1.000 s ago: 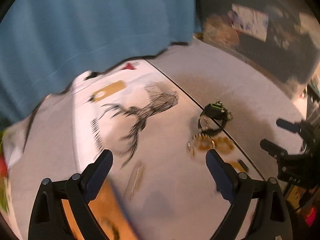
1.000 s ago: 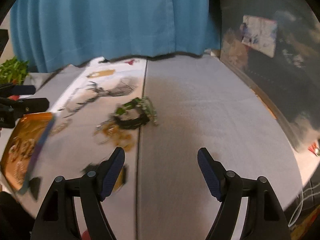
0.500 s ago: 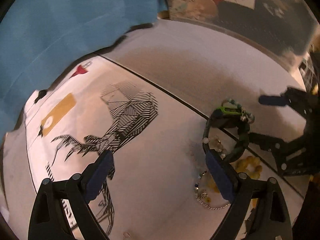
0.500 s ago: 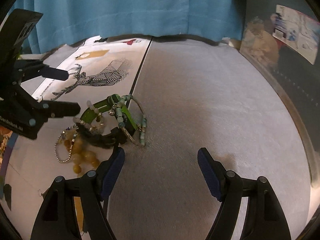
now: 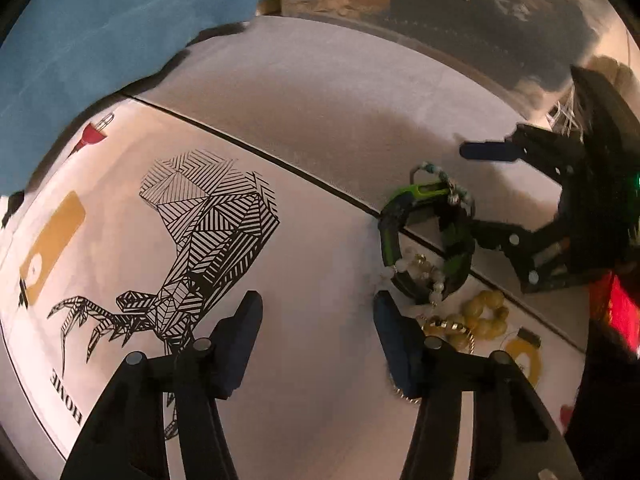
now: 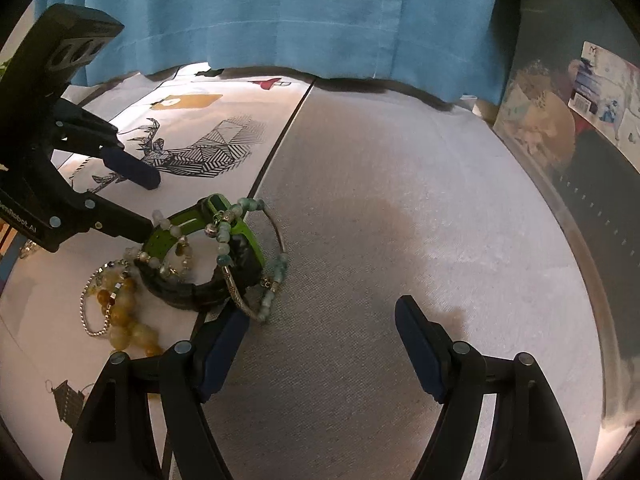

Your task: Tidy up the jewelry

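The left hand-held gripper (image 5: 318,334) is spread and grasps nothing; its right finger hides part of the chain left of the green-and-black band (image 6: 200,256). That band sits on the surface's (image 6: 380,240) seam, beads draped over it. Right of it, the right hand-held gripper (image 6: 320,348) gapes over bare grey cloth; only its view shows the blue curtain (image 6: 288,16) hem.

Blue curtain (image 6: 288,16) hangs behind, hem touching far edge of surface. Grey textured cloth (image 6: 400,220) covers right part; white printed mat (image 5: 200,240) with geometric deer drawing lies beside it, dark seam between. Clear plastic bin (image 6: 560,140) with printed packets at far right. Warm, dim light.
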A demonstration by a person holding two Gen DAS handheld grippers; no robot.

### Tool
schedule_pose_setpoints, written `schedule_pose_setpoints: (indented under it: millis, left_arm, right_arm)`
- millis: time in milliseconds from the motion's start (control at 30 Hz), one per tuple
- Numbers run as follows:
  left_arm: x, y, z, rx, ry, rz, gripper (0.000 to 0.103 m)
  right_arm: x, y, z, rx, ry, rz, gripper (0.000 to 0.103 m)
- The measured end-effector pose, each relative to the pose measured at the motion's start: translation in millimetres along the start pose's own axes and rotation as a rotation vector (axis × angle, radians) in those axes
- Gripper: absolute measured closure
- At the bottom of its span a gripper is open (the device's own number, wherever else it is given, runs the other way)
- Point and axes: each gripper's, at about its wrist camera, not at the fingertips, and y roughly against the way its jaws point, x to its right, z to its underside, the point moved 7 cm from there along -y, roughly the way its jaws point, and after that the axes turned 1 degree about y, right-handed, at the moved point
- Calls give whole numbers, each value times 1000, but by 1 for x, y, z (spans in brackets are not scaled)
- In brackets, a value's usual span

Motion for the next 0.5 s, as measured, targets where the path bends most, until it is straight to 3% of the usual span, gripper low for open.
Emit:
schedule_pose_setpoints:
  millis: [233, 267, 300, 333, 367, 500]
  left_arm:
    - [17, -8, -6, -10, -58, 31, 52]
    - [20, -7, -6, -11, -67, 45, 56]
    - [26, -7, -6, -7, -85, 70, 76]
    - [33, -6, -4, -9, -103, 96, 91]
    - [39, -5, -4, -6, -121, 108, 99]
    - [57, 14, -10, 90, -127, 133, 99]
  right_arm:
    - [-5, -3, -7, 14, 39, 24, 28]
    - [-4, -4, -8, 16, 42, 26, 38]
    - [-4, -4, -8, 20, 42, -8, 64]
    - [-6, -4, -9, 21, 40, -48, 78]
    - [-8, -4, -9, 18, 37, -78, 97]
    - [-9, 5, -12, 54, 38, -51, 97]
